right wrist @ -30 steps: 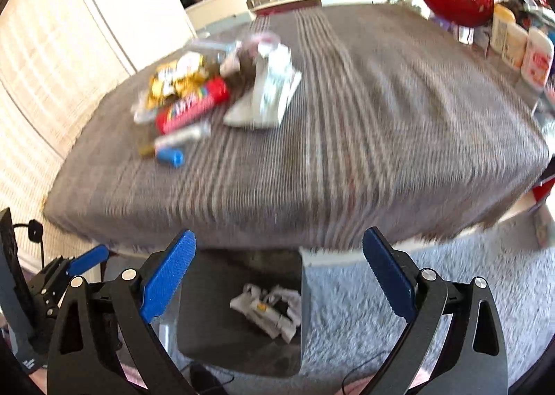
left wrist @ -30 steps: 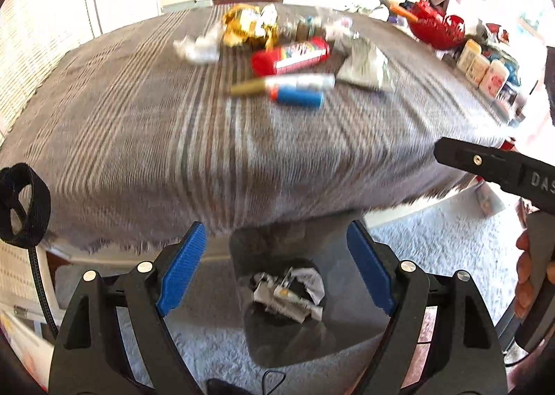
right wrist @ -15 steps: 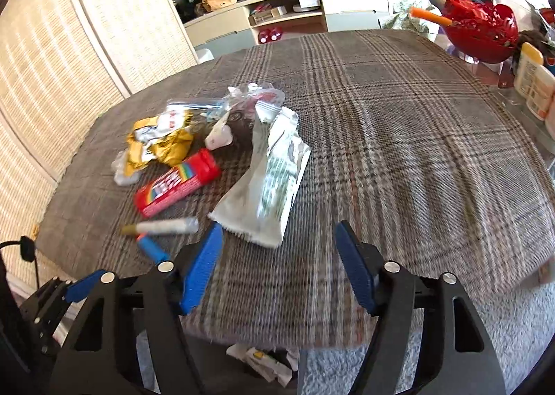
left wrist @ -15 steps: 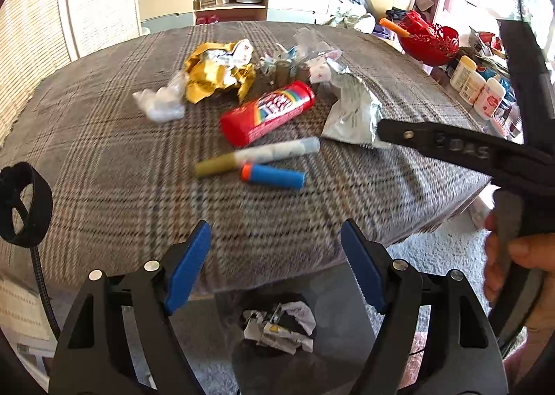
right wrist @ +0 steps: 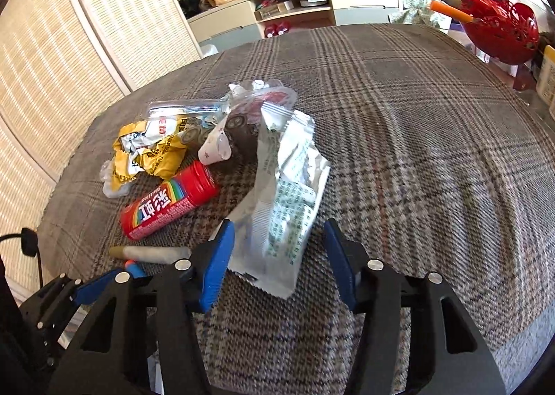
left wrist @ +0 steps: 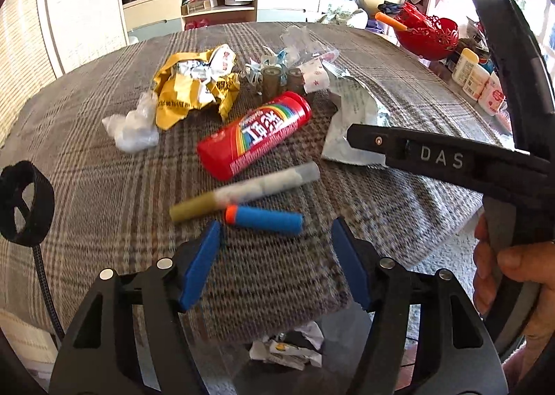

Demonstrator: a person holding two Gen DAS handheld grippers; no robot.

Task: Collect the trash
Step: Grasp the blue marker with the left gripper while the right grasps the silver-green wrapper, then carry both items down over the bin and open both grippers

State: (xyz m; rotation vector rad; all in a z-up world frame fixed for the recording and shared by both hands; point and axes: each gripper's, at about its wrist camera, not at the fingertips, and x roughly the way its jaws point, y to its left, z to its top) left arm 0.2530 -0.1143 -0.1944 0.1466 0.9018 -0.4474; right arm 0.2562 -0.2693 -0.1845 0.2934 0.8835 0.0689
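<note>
Left tool (left wrist: pixel 275 256): about half open and closing, nothing gripped, blue foam dart (left wrist: pixel 263 219) just ahead on the bench (left wrist: pixel 86 186).
Right tool (right wrist: pixel 279 258): half open, closing too, silver wrapper (right wrist: pixel 284 193) end between the pads, not pinched yet.

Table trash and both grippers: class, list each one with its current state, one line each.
Left gripper: jaws closing, nothing between them.
Right gripper: jaws closing, silver wrapper's edge between them, not yet pressed.
Red candy tube: capped, lying on its side.
Yellow wrapper: crumpled.
Silver wrapper: torn open, flattened.
Blue foam dart: lying flat, beside the gold-tipped tube.
Bin: below the table edge, holds crumpled paper.
</note>
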